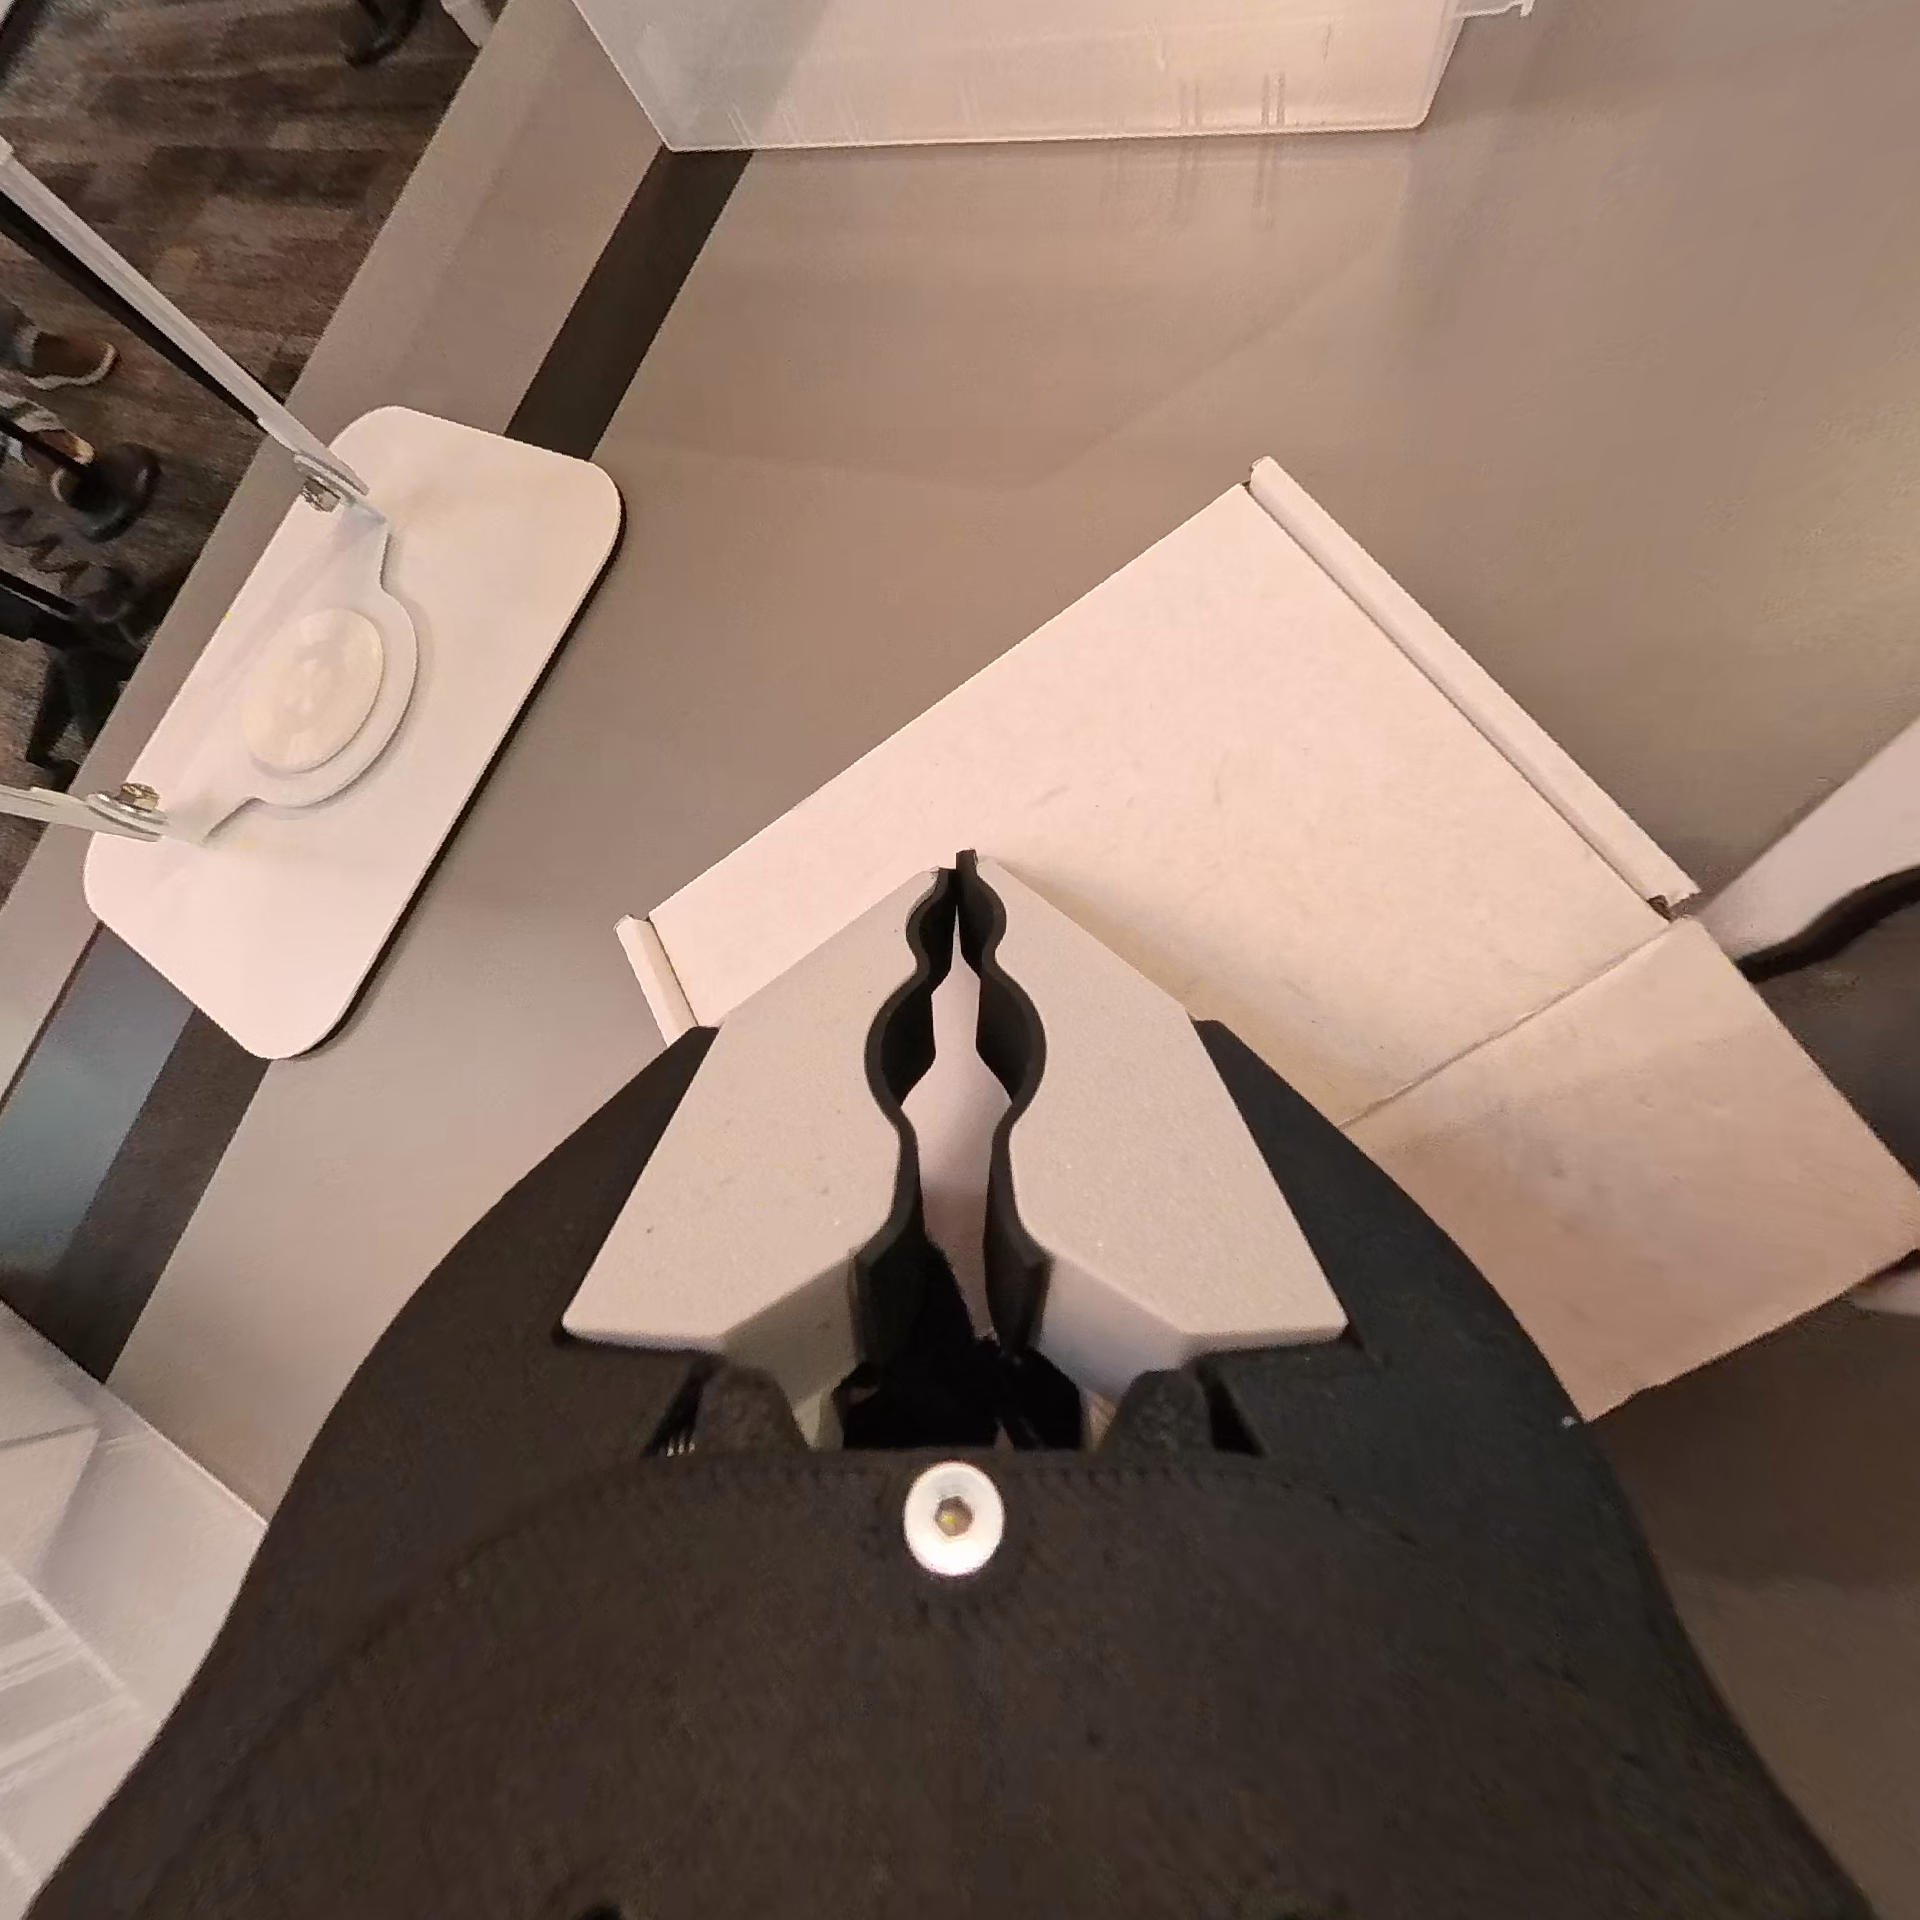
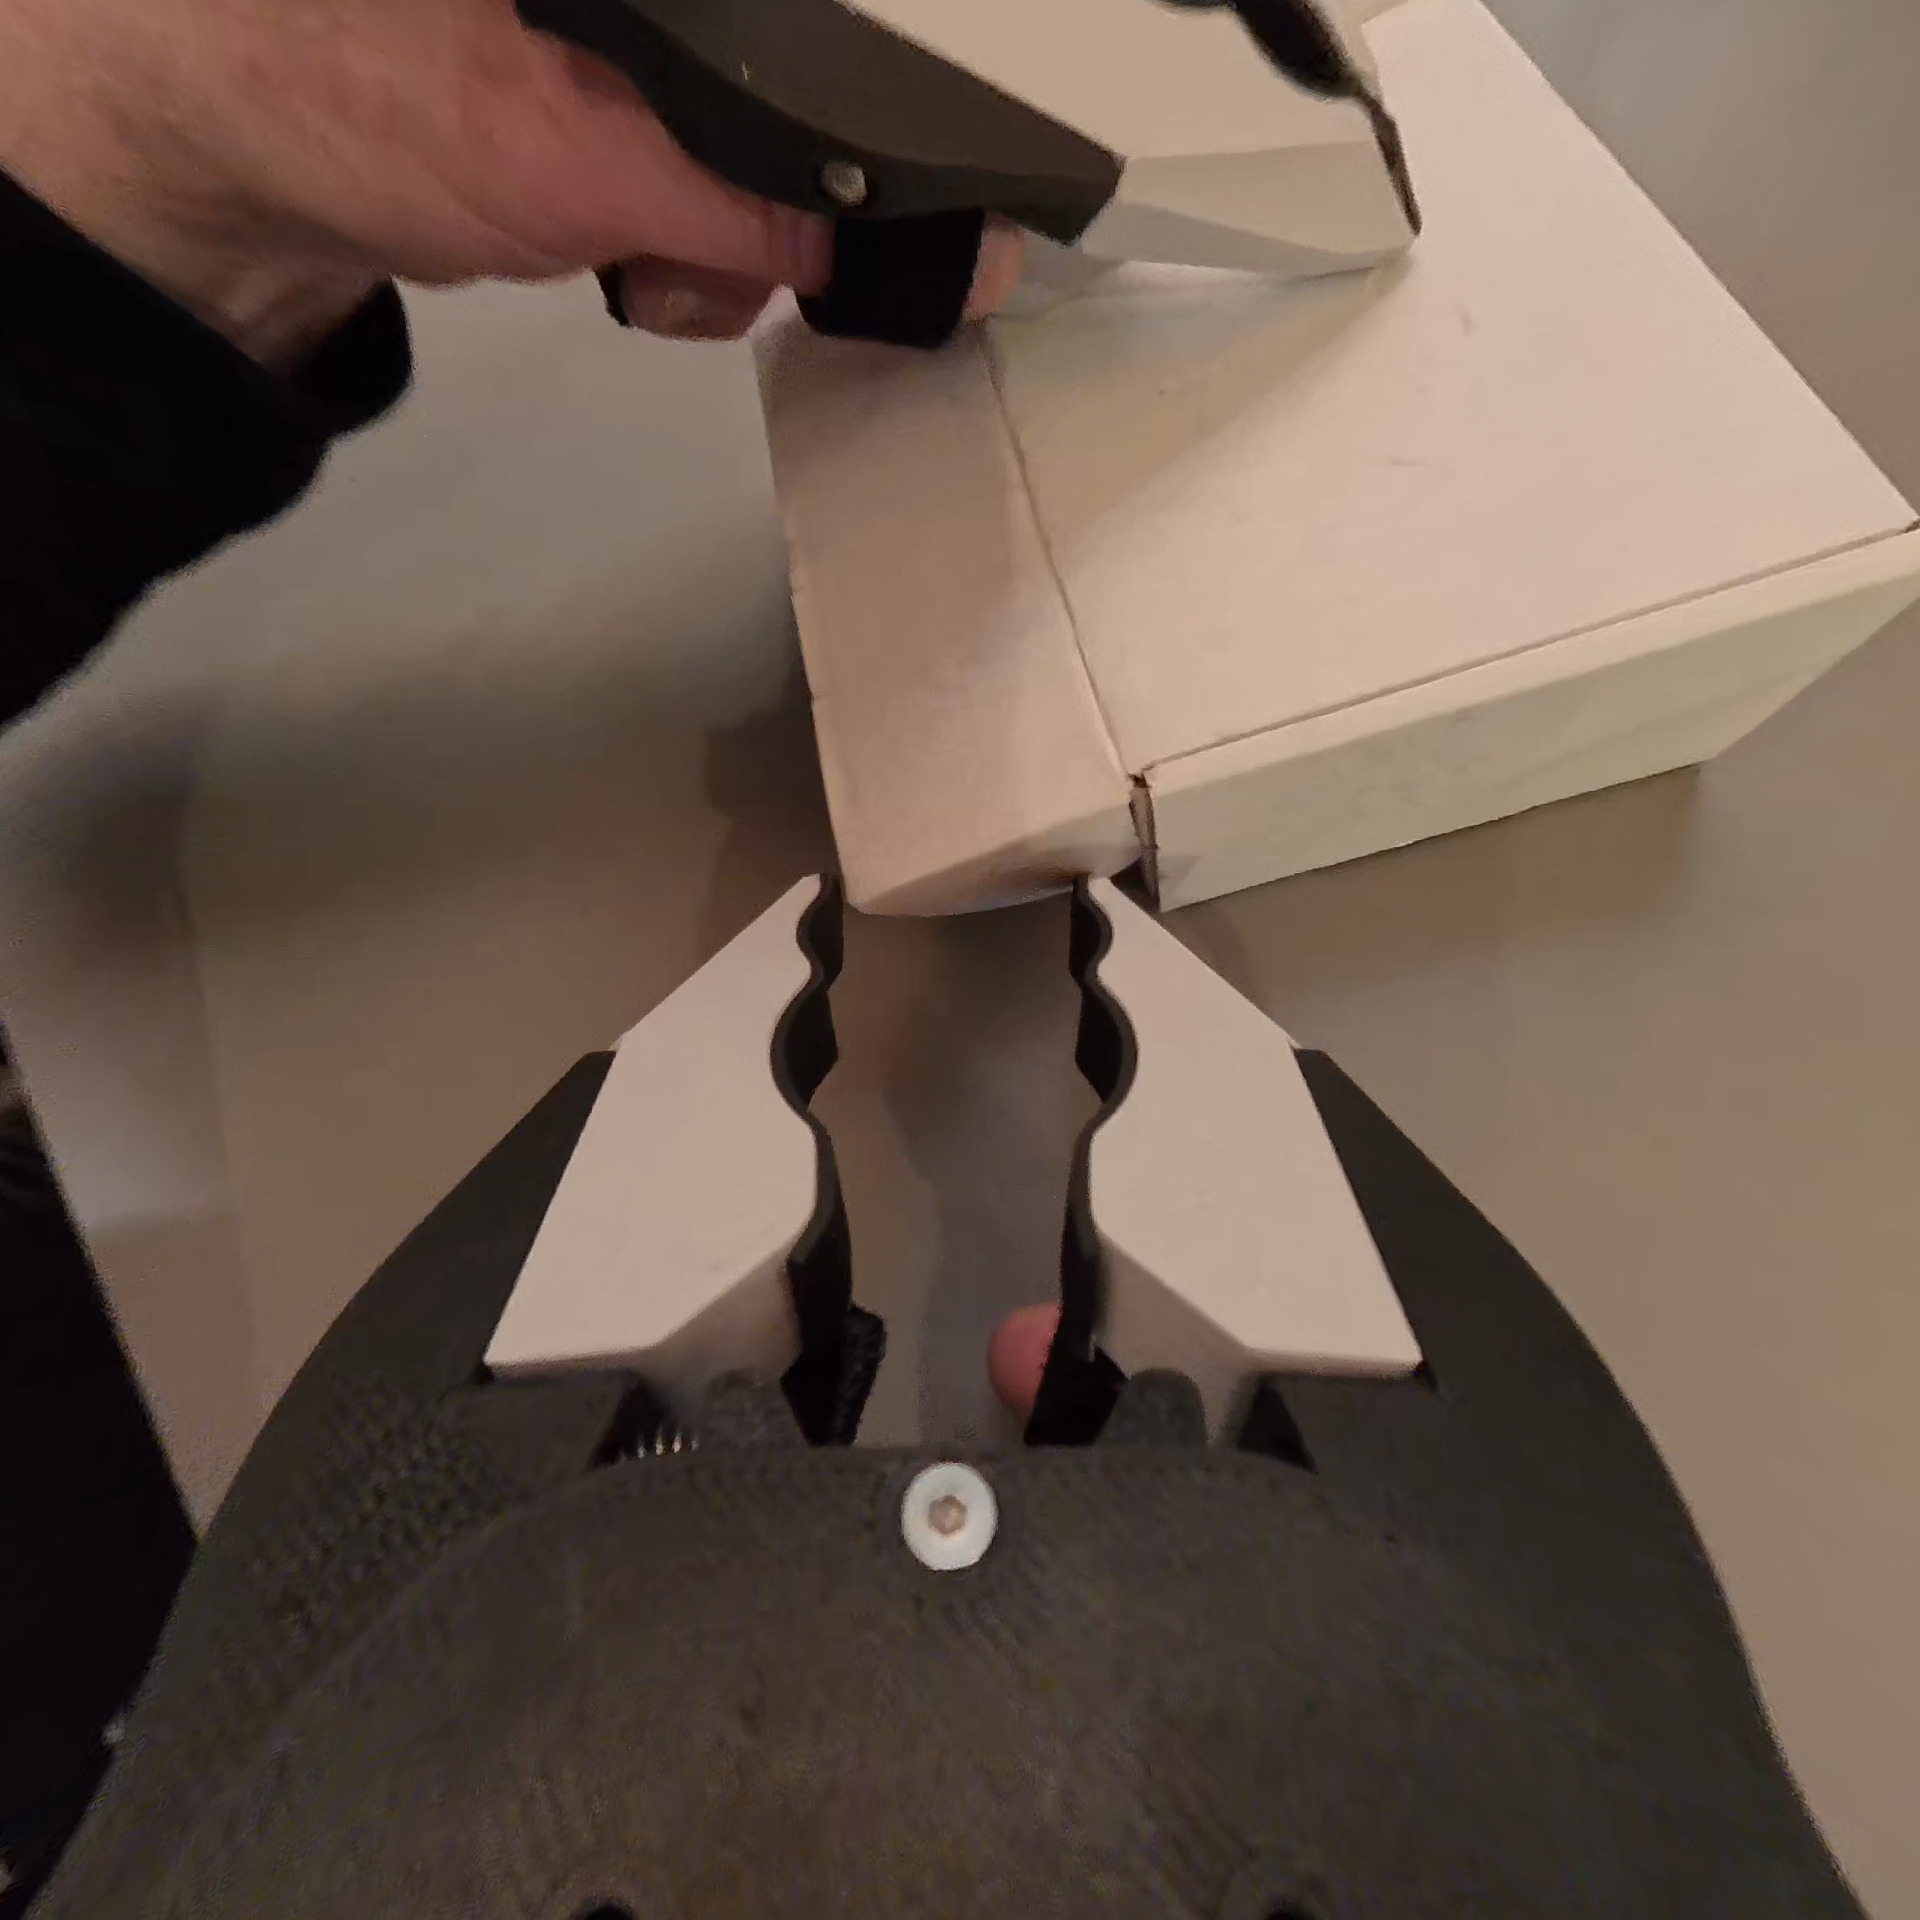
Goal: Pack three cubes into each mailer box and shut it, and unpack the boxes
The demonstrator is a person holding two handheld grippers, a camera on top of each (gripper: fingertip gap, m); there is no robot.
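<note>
The left gripper [image 1: 961,883], jaws pressed together, is held over the lid of the white box [image 1: 1195,748], while the right gripper [image 2: 951,914], jaws apart and empty, is placed just before the box's front flap [image 2: 935,623].

The left wrist view looks steeply down along the left gripper [image 1: 961,894], close above the white mailer box [image 1: 1226,727] ahead of its tips. The right wrist view looks lower and flatter past the right gripper [image 2: 951,909] at the same box [image 2: 1403,499], also close.
</note>
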